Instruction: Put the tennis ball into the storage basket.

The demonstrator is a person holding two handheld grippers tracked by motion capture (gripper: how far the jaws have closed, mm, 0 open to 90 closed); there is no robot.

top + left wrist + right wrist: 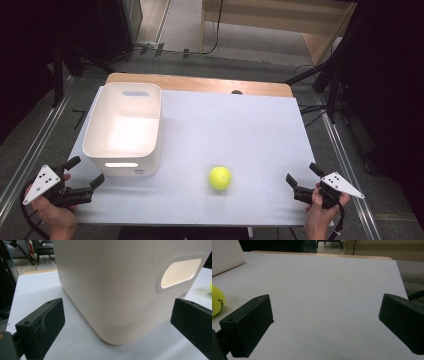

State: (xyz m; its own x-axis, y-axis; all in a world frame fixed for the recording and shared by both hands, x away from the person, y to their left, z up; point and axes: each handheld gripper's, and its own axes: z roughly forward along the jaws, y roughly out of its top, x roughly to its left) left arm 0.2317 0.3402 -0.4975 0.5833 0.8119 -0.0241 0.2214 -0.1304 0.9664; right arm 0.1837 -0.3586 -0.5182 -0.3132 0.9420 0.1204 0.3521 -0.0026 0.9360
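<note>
A yellow-green tennis ball (220,178) lies on the white table (240,130), near the front and a little right of centre. A white plastic bin (123,129) with handle slots stands at the left, and nothing shows inside it. My left gripper (86,171) is open at the front left corner, close to the bin's near wall (120,290). My right gripper (302,175) is open at the front right, apart from the ball, which shows at the left edge (217,303) of the right gripper view. Nothing is between either gripper's jaws.
A wooden strip (200,82) runs along the table's far edge. Dark stands and cables (320,107) sit on the floor around the table. A light wooden cabinet (280,20) stands beyond it.
</note>
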